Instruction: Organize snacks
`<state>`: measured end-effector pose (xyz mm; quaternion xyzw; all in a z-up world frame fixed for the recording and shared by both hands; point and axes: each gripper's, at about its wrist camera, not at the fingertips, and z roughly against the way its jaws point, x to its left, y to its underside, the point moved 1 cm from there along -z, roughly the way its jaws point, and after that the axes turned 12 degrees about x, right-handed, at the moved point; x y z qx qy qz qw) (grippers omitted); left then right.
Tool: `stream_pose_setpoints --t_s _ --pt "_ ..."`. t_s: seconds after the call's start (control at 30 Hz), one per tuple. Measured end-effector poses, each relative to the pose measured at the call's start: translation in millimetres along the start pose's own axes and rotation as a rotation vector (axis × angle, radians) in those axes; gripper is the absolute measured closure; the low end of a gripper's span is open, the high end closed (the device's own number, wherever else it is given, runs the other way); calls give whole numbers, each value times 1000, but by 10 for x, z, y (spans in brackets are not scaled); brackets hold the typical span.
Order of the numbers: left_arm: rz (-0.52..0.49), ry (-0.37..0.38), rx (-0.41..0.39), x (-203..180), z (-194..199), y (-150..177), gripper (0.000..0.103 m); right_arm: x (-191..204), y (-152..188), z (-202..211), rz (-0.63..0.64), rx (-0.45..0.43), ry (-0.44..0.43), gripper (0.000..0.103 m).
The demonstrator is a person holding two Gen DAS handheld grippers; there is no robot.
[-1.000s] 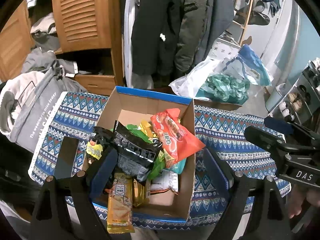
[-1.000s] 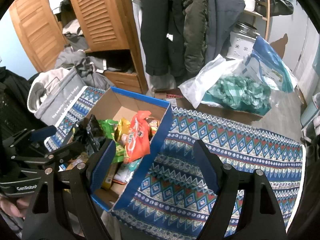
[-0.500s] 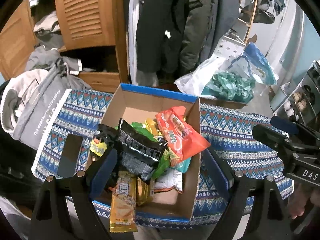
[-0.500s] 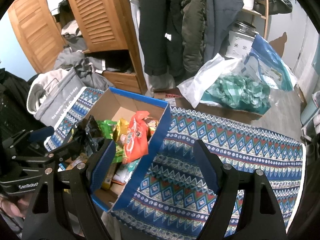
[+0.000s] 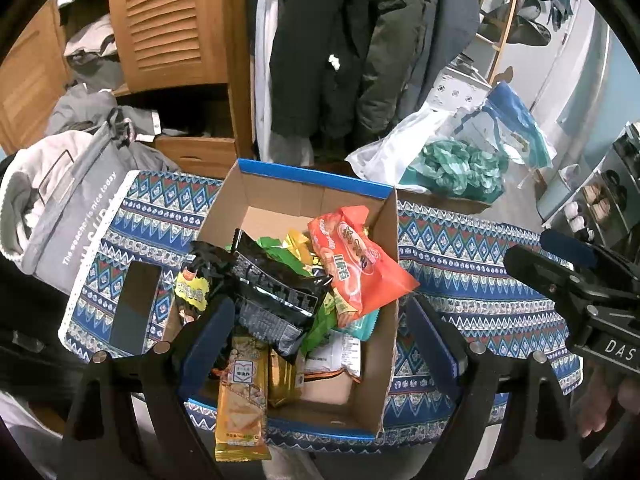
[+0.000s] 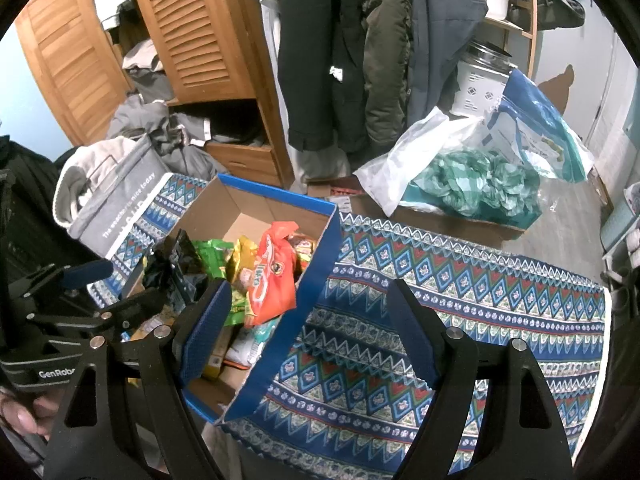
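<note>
A blue-edged cardboard box [image 5: 308,178] stands on the patterned tablecloth [image 5: 460,256], full of snack packets. On top lie an orange packet [image 5: 356,264], a black packet [image 5: 276,292], green packets [image 5: 284,252] and a yellow bar [image 5: 240,408] hanging over the near rim. My left gripper [image 5: 316,344] is open and empty above the box's near side. My right gripper [image 6: 308,328] is open and empty, over the box's right wall [image 6: 304,292] and the cloth [image 6: 460,304]. The orange packet [image 6: 272,276] also shows in the right wrist view.
A black phone [image 5: 134,308] lies on the cloth left of the box. A grey bag [image 5: 60,208] sits at the table's left end. Plastic bags with green stuff [image 5: 456,164] lie behind. Coats [image 5: 340,48] and a wooden wardrobe [image 5: 172,20] stand at the back.
Both grippers have drifted slightly; the box sits a little further right in the left wrist view. Both stay open and empty. The snacks have not moved.
</note>
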<state>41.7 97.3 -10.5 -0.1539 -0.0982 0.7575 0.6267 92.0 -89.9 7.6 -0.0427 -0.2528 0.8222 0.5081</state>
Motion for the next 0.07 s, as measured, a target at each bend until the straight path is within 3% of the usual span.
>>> stream_pose_setpoints --t_s 0.07 --pt "0 0 3 1 1 -3 14 1 1 0 -1 0 0 24"
